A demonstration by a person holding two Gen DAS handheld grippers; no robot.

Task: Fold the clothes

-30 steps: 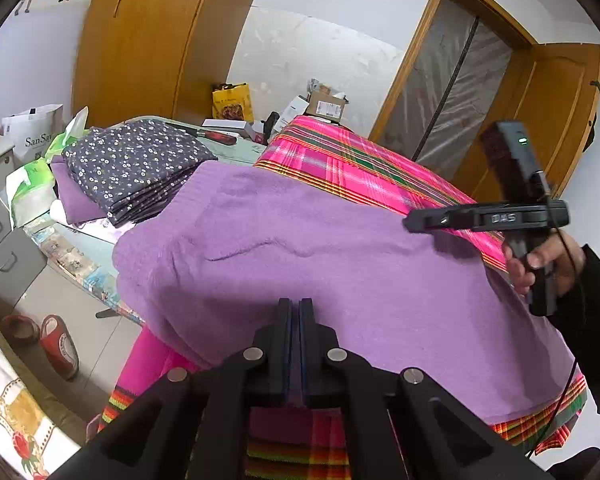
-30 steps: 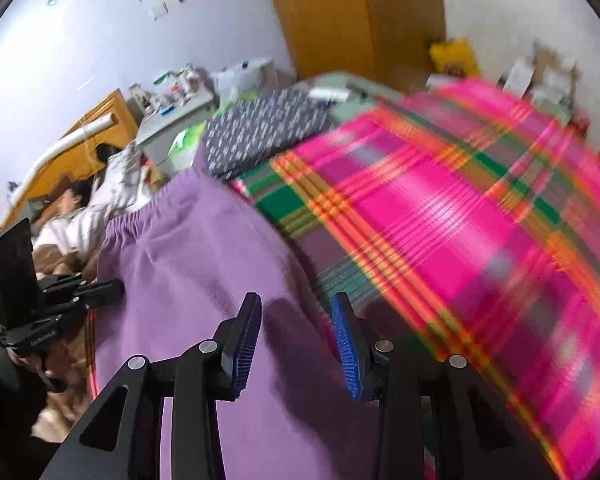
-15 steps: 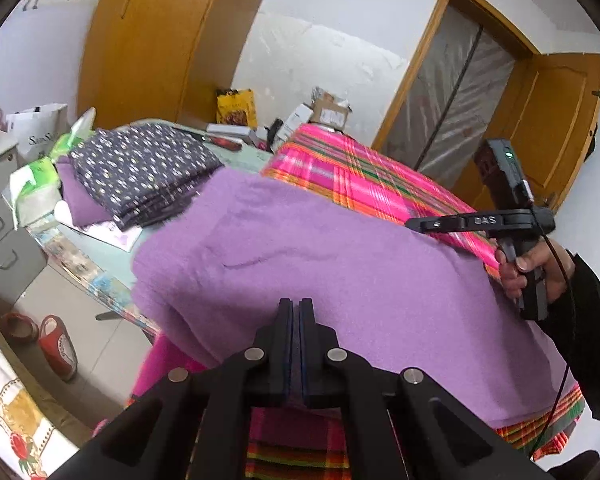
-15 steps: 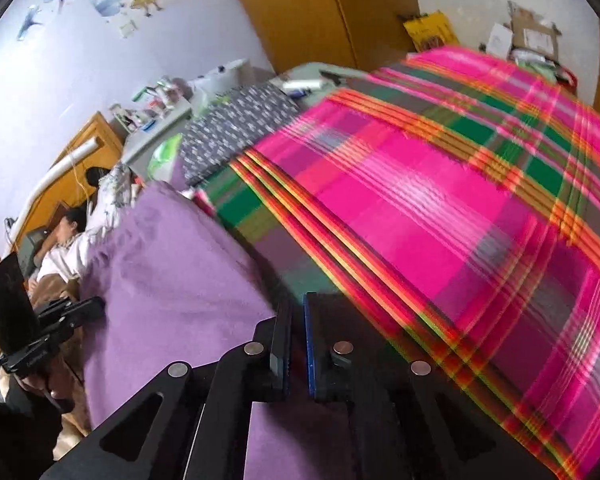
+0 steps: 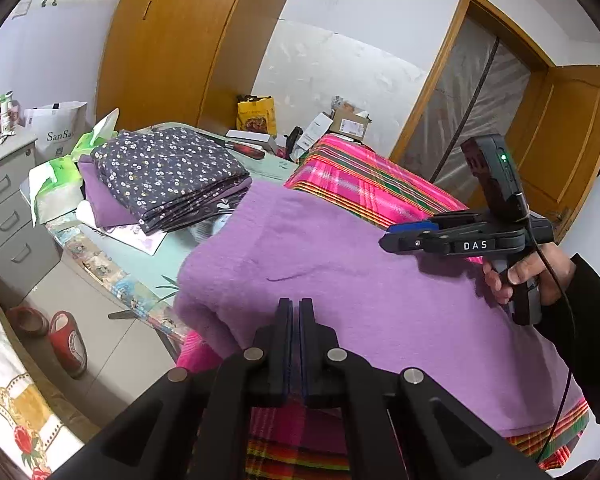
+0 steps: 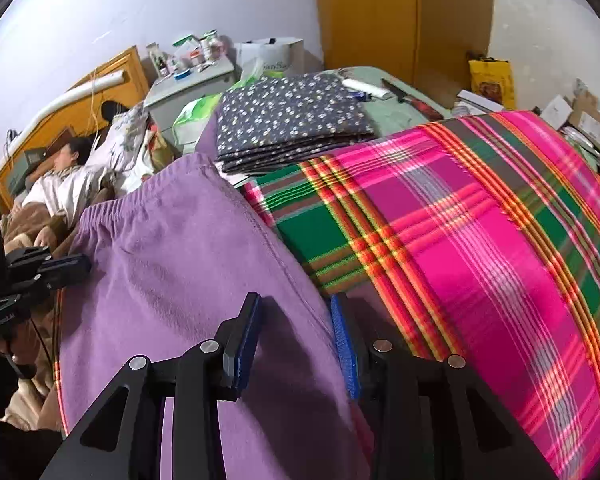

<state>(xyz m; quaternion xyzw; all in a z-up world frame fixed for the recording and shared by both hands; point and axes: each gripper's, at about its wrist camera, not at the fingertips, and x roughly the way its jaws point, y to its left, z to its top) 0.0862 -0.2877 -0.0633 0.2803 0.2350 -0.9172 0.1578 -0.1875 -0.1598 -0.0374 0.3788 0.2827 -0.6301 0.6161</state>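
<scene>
Step in hand: folding the soft purple fleece garment (image 5: 352,264); judged mid-fold, one fold laid and the next grip being set up.

Garment, place: spread over the pink-and-green plaid cloth (image 6: 480,248) covering the work surface; its near edge hangs over the front.

Garment, look: thick, matte, few wrinkles; gathered elastic band at 10 o'clock in the right wrist view; stitched seam along its right edge; doubled, rounded fold at 9 o'clock in the left wrist view.

Left gripper (image 5: 295,320): jaws pressed together at the near hem; whether cloth is pinched between them, cannot tell.

Right gripper (image 6: 296,344): jaws wide apart, straddling the seam edge, holding nothing.

Next move, judged: right tongs must close on the seam edge, both layers, then both lift together.

Nearby: folded dark floral fabric stack (image 5: 168,176) at 10 o'clock, well apart.
</scene>
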